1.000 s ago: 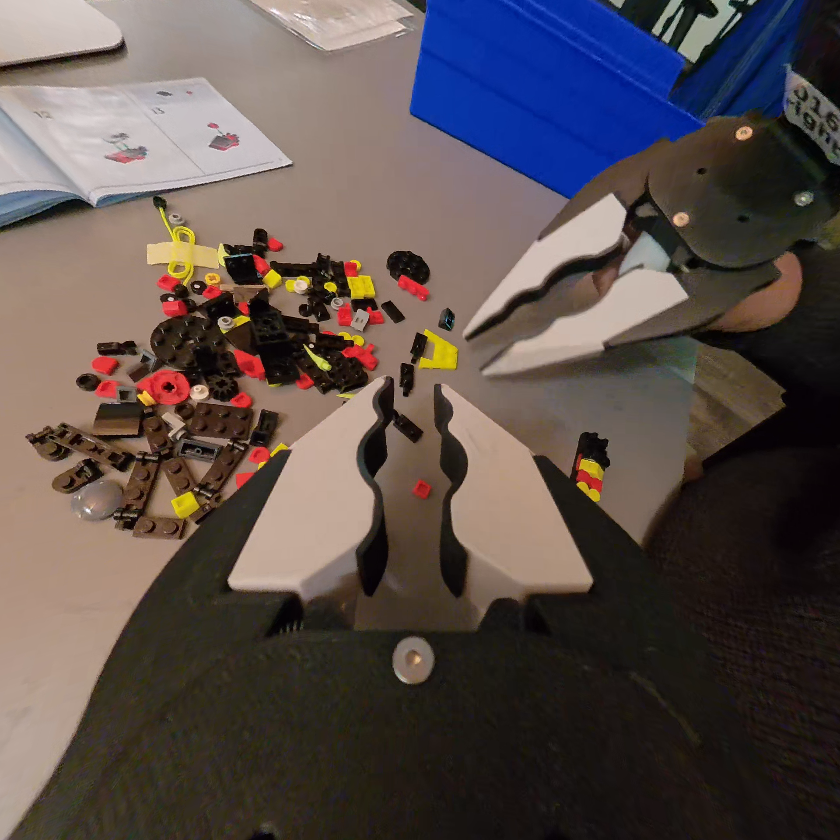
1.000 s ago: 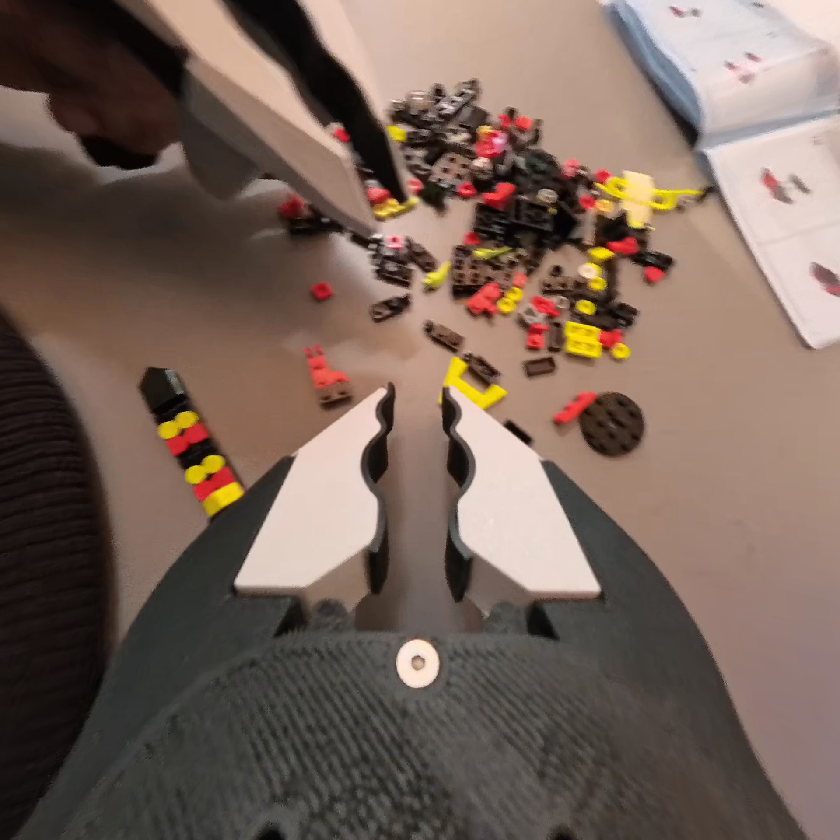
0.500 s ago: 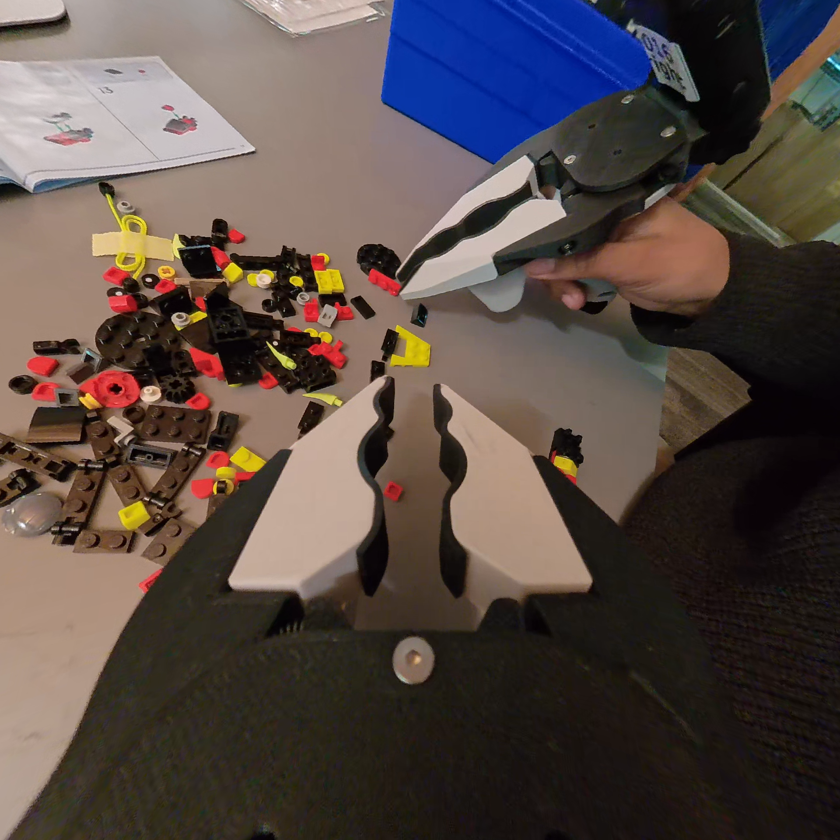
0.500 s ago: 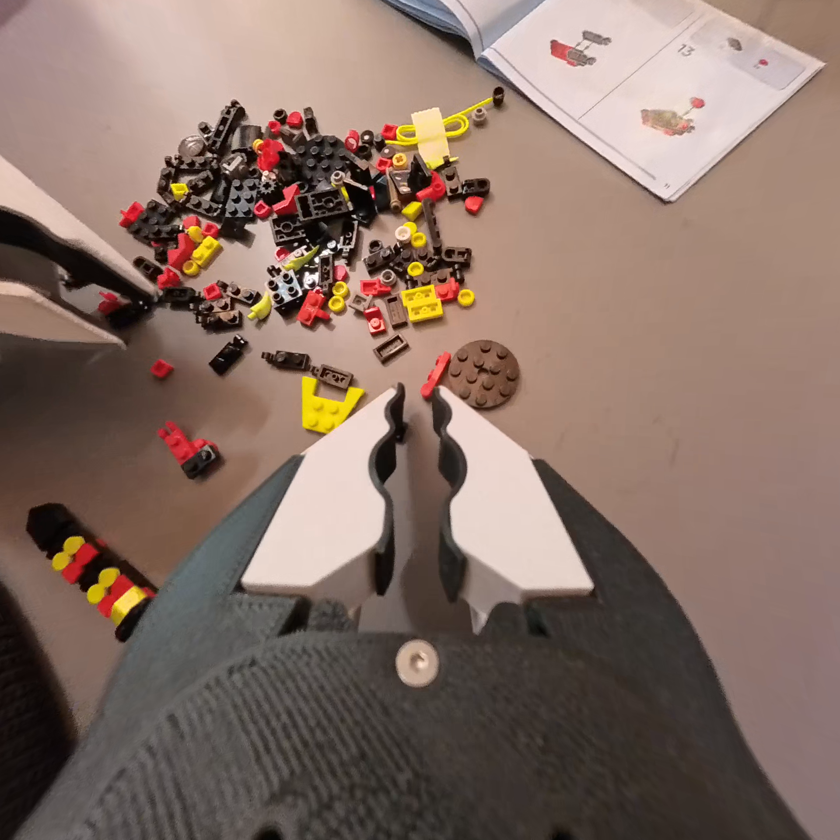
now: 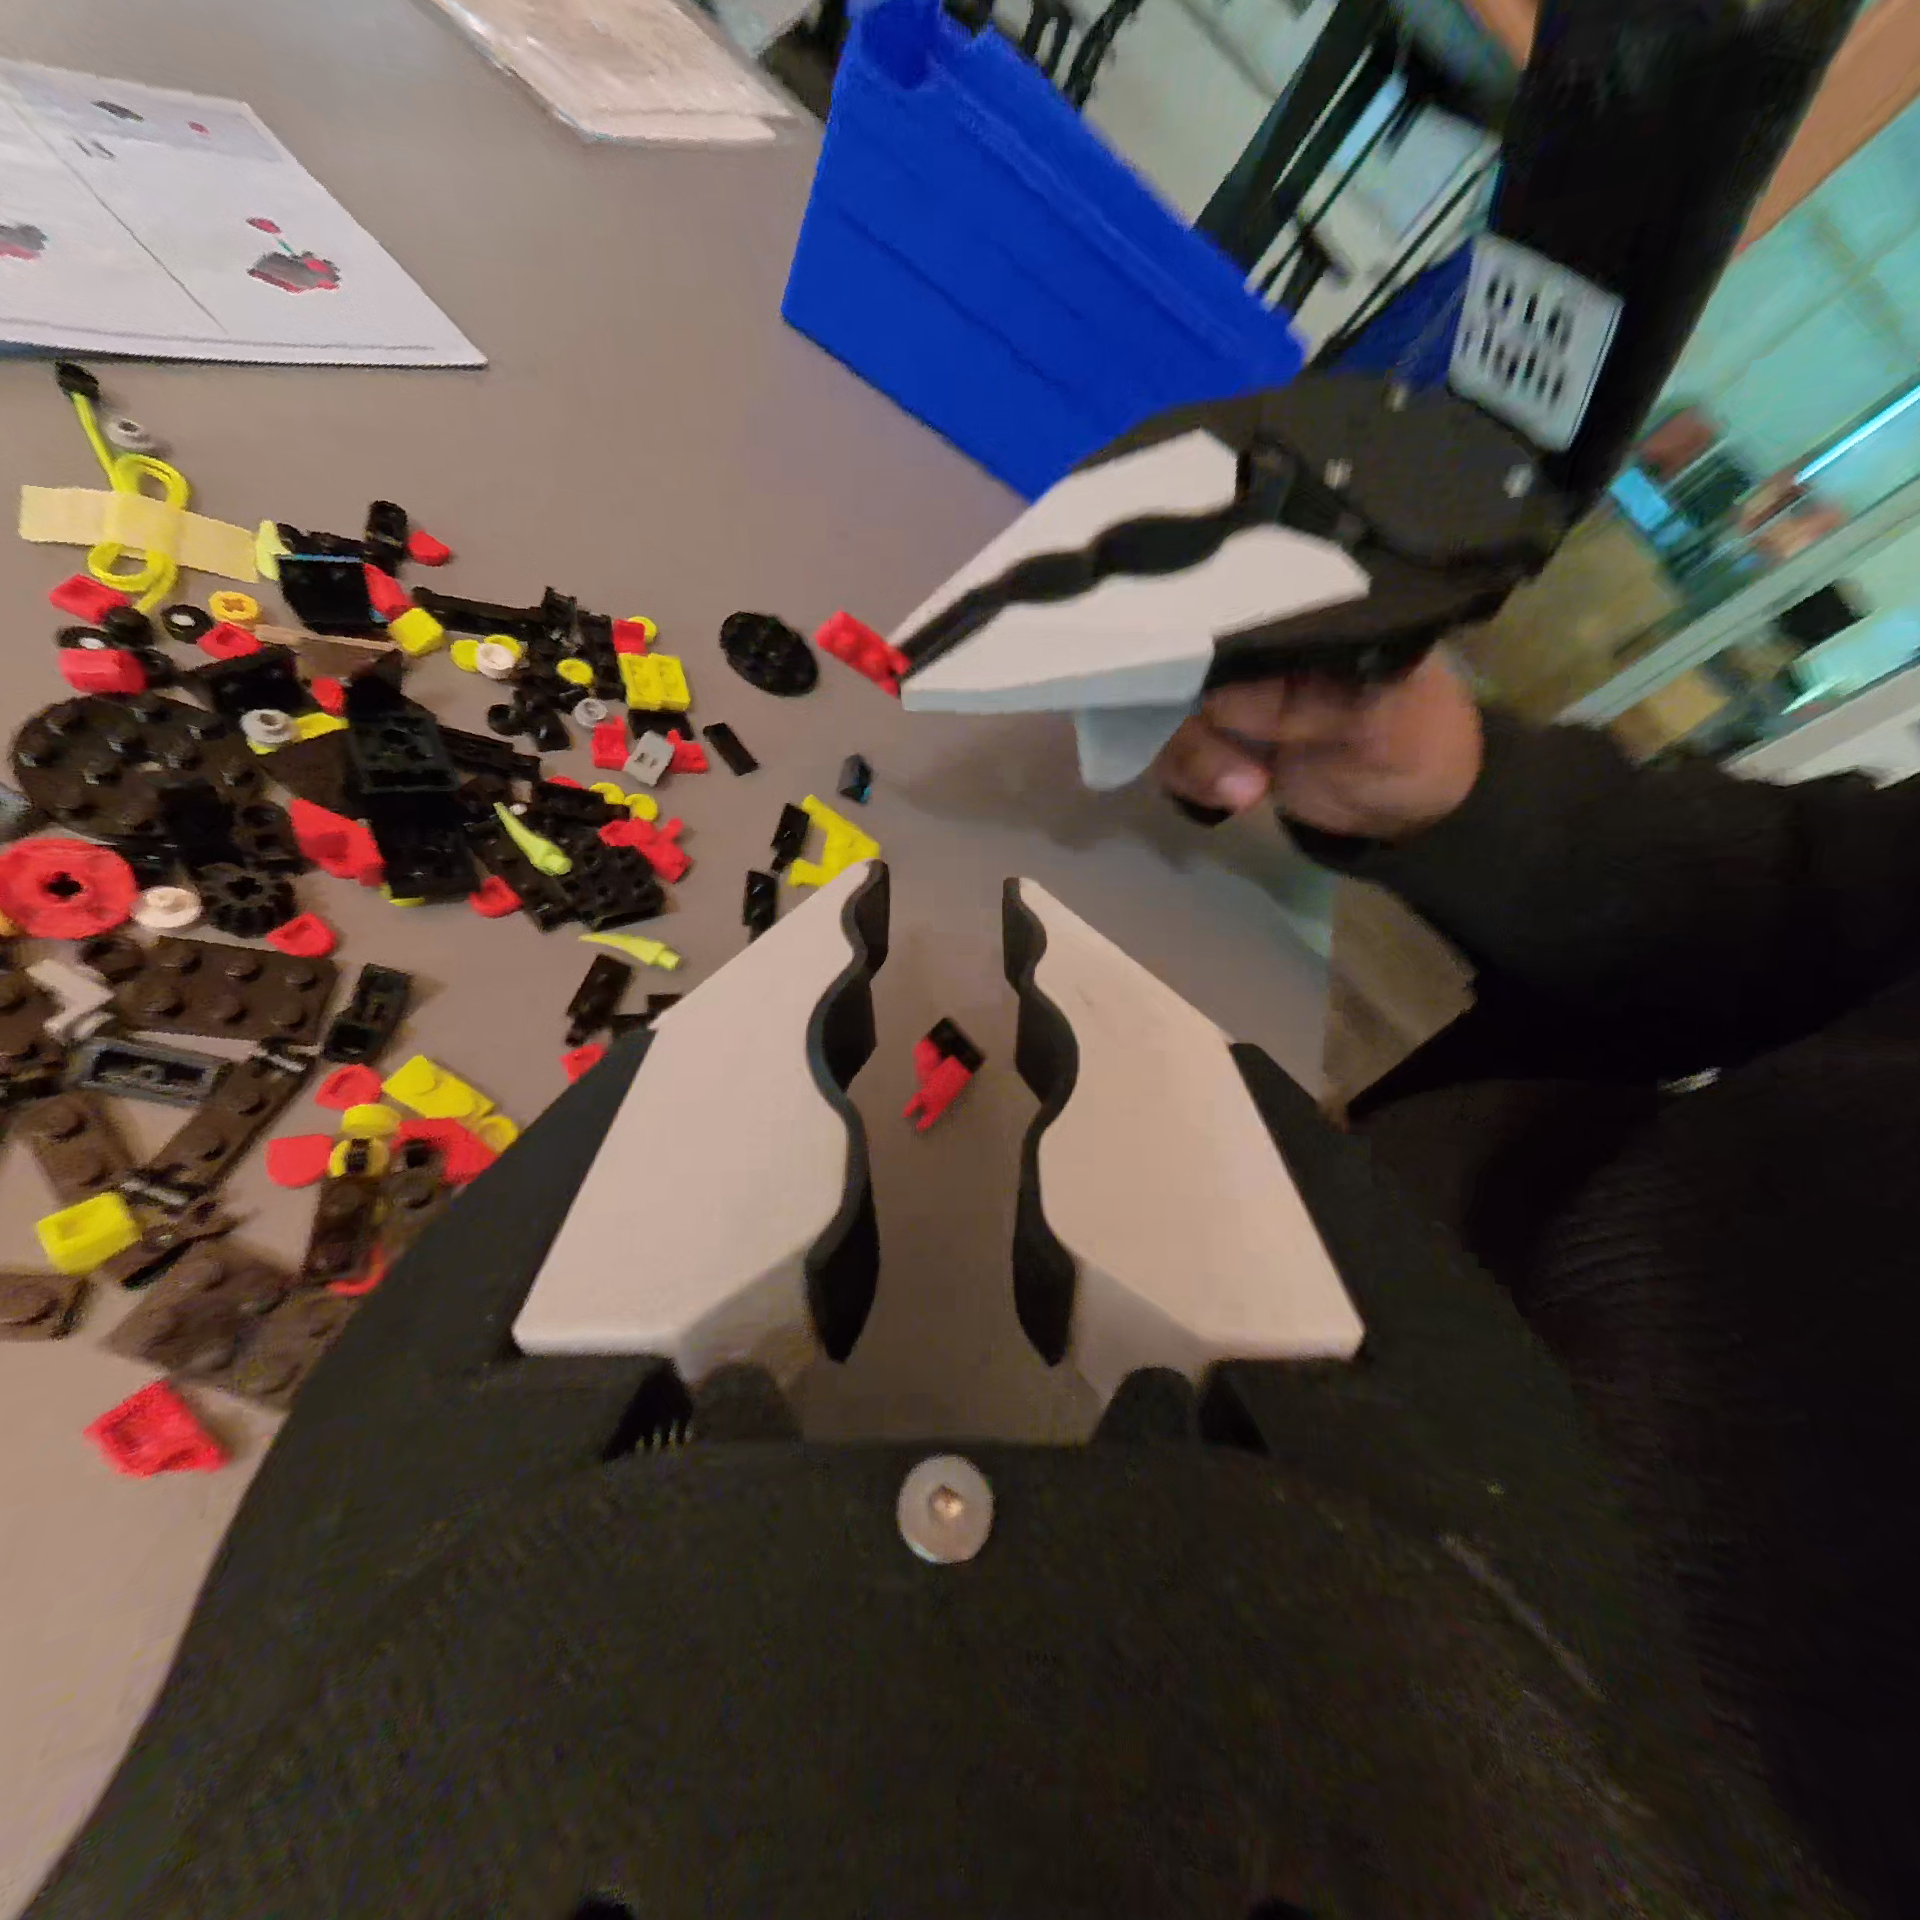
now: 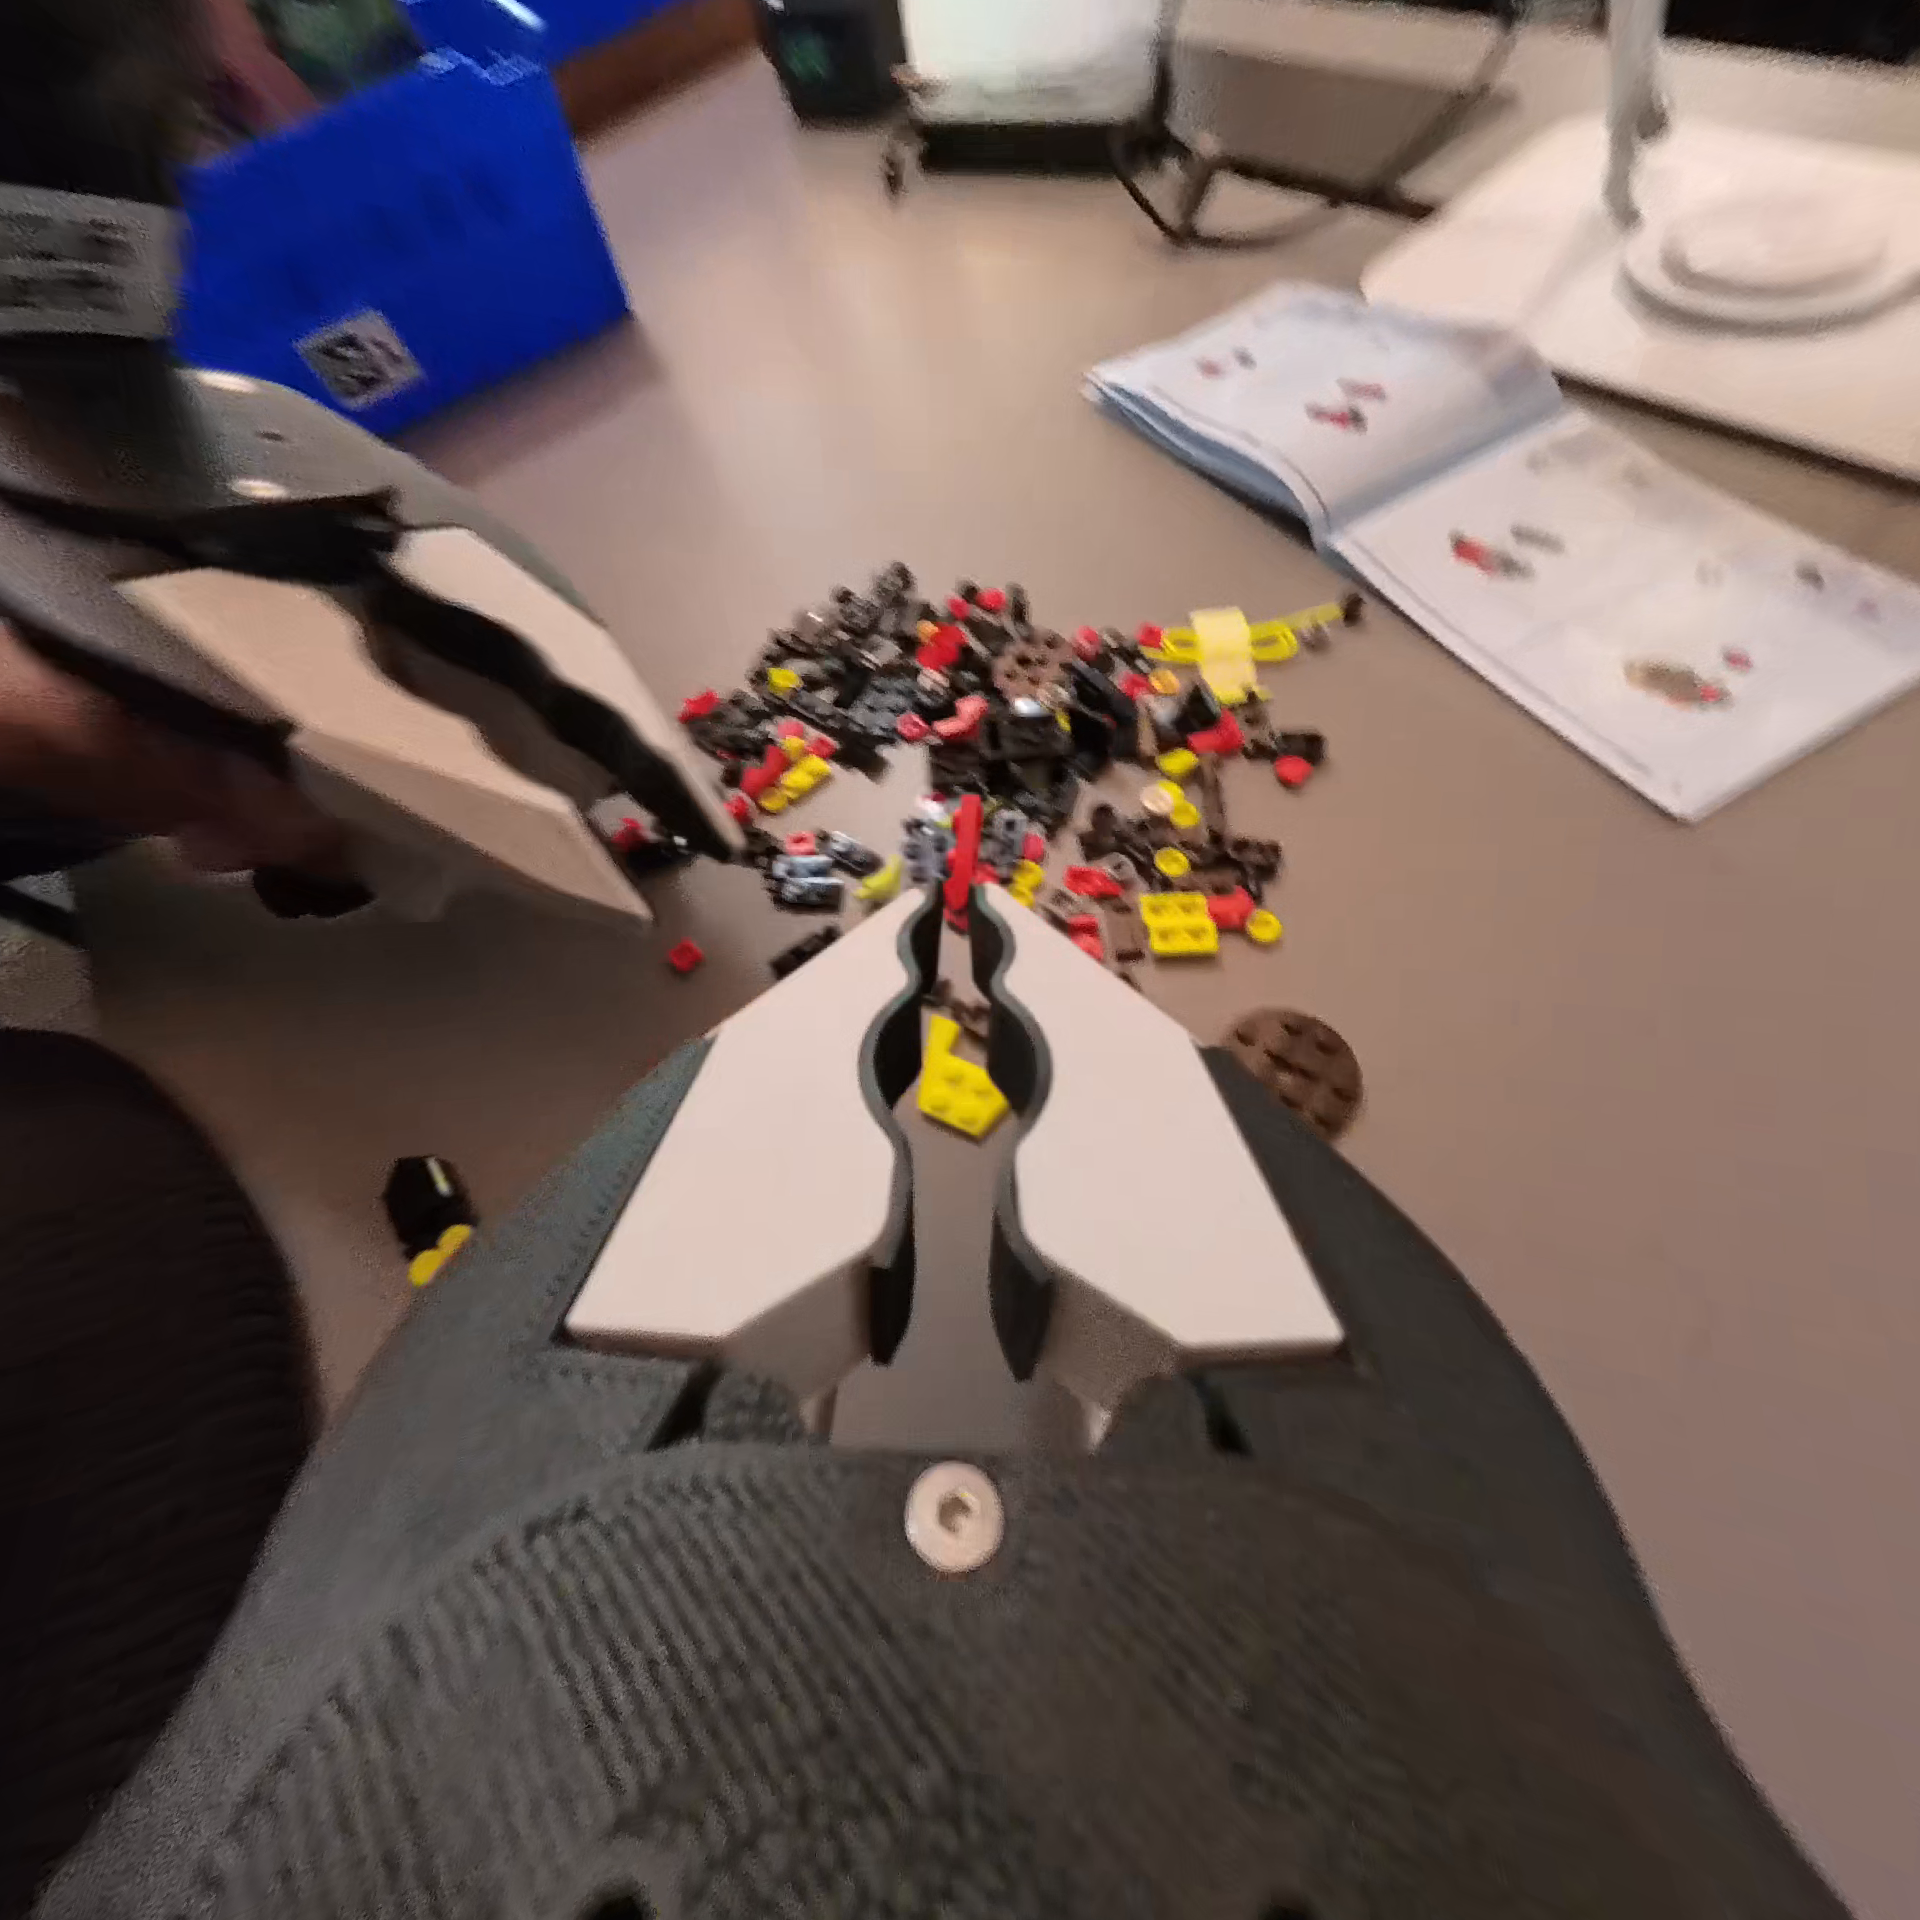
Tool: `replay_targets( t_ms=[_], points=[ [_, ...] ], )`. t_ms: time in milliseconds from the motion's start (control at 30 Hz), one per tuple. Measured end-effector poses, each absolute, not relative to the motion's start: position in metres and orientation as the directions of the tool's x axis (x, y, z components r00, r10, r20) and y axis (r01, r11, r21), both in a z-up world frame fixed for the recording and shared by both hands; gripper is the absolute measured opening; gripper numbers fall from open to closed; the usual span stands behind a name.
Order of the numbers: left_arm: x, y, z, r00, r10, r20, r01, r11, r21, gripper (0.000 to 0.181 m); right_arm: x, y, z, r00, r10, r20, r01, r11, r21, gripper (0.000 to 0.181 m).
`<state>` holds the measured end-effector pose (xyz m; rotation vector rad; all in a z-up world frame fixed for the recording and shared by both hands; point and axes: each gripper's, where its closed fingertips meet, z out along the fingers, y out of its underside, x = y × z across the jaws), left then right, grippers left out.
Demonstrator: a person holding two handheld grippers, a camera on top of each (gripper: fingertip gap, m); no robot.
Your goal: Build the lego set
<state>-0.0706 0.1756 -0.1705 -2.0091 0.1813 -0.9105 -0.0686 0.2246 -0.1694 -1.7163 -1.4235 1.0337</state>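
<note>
A pile of loose red, black, yellow and brown Lego pieces (image 5: 416, 790) lies on the grey table (image 5: 644, 436); it also shows in the right wrist view (image 6: 1039, 748). My right gripper (image 6: 956, 904) is shut on a small red plate (image 6: 963, 847), seen edge-on at its tips. In the left wrist view that gripper (image 5: 904, 665) holds the red plate (image 5: 857, 644) beside a black round plate (image 5: 769, 652). My left gripper (image 5: 945, 894) is open above a small red-and-black assembly (image 5: 940, 1070) that lies between its fingers. It shows open at the left of the right wrist view (image 6: 681, 878).
An open instruction booklet (image 6: 1558, 540) lies behind the pile. A blue bin (image 5: 997, 281) stands at the table's far side. A yellow wedge plate (image 6: 961, 1091), a brown round plate (image 6: 1294, 1070) and a black-and-yellow stack (image 6: 431, 1216) lie near me. A white base (image 6: 1714, 281) stands far right.
My right gripper has shut on the red plate that lay by the round plate and tilted up with it. My left gripper has shifted over the red-and-black assembly.
</note>
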Motion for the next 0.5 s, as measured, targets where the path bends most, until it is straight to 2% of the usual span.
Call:
replay_targets(
  t_ms=[33, 167, 267, 500],
  points=[
    [-0.071, 0.176, -0.164, 0.68, -0.445, 0.583, 0.269, -0.588, -0.763, 0.02, -0.07, 0.218, -0.164, 0.06, 0.989, -0.133, 0.432, -0.146, -0.89, 0.004],
    [-0.079, 0.18, -0.15, 0.524, -0.399, 0.752, 0.466, -0.605, -0.645, 0.02, -0.076, 0.192, -0.144, -0.044, 0.998, -0.034, 0.354, -0.016, -0.935, 0.003],
    [-0.085, 0.181, -0.141, 0.41, -0.384, 0.827, 0.564, -0.606, -0.561, 0.019, -0.078, 0.182, -0.14, -0.073, 0.997, -0.012, 0.334, 0.013, -0.942, 0.004],
    [-0.081, 0.178, -0.133, 0.291, -0.395, 0.871, 0.605, -0.63, -0.488, 0.014, -0.078, 0.181, -0.143, -0.069, 0.997, 0.037, 0.346, 0.058, -0.936, 0.003]
  ],
)
